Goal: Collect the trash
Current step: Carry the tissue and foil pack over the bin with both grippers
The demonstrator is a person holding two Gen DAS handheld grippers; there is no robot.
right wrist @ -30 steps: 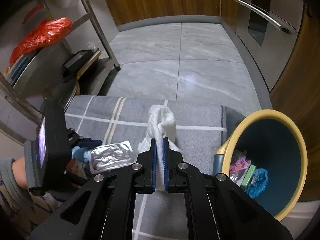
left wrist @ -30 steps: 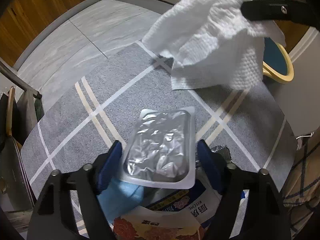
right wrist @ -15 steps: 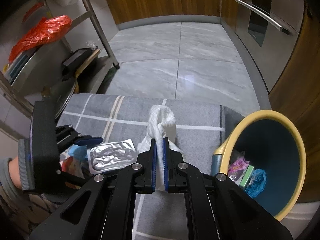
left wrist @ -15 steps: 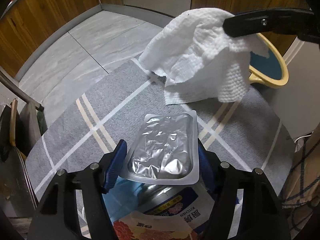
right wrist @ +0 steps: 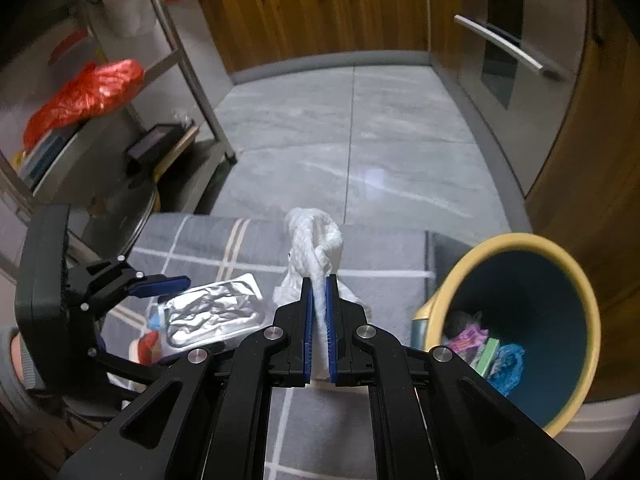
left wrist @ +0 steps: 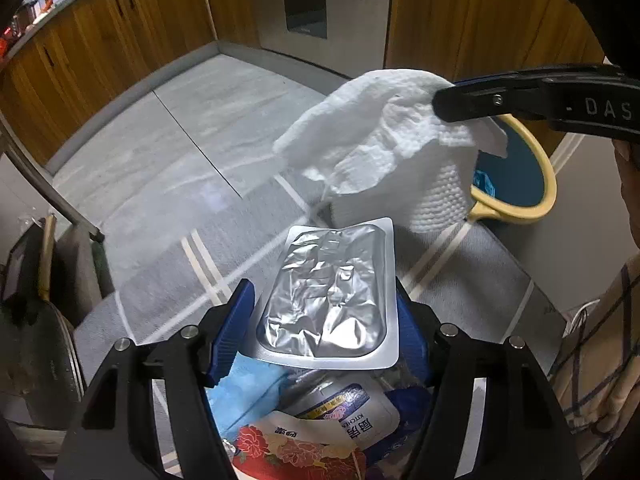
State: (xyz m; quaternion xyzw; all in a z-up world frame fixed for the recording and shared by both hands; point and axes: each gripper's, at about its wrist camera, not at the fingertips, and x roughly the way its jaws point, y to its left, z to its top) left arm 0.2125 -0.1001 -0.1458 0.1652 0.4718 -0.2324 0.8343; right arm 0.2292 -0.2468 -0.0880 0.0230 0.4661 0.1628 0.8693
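My left gripper [left wrist: 322,300] is shut on a silver foil pack [left wrist: 332,264], its blue pads pressing the pack's two long edges and holding it above the grey striped rug [left wrist: 180,288]. The pack also shows in the right wrist view [right wrist: 212,312]. My right gripper [right wrist: 319,284] is shut on a crumpled white paper towel [right wrist: 316,240], which hangs in the air beside the bin. A yellow-rimmed bin [right wrist: 516,240] with a blue inside stands at the right and holds several wrappers. In the left wrist view the towel [left wrist: 380,148] partly hides the bin's rim [left wrist: 548,184].
Under the left gripper lie more pieces of trash: a flowered packet [left wrist: 304,448], a printed pouch [left wrist: 348,412] and something light blue [left wrist: 248,384]. A metal rack with red bags [right wrist: 88,92] stands at the left. Wooden cabinets and an oven [right wrist: 500,48] line the tiled floor.
Both grippers have risen and tilted up. The foil pack has lifted away from the pile below it. The paper towel now hangs closer to the bin's mouth.
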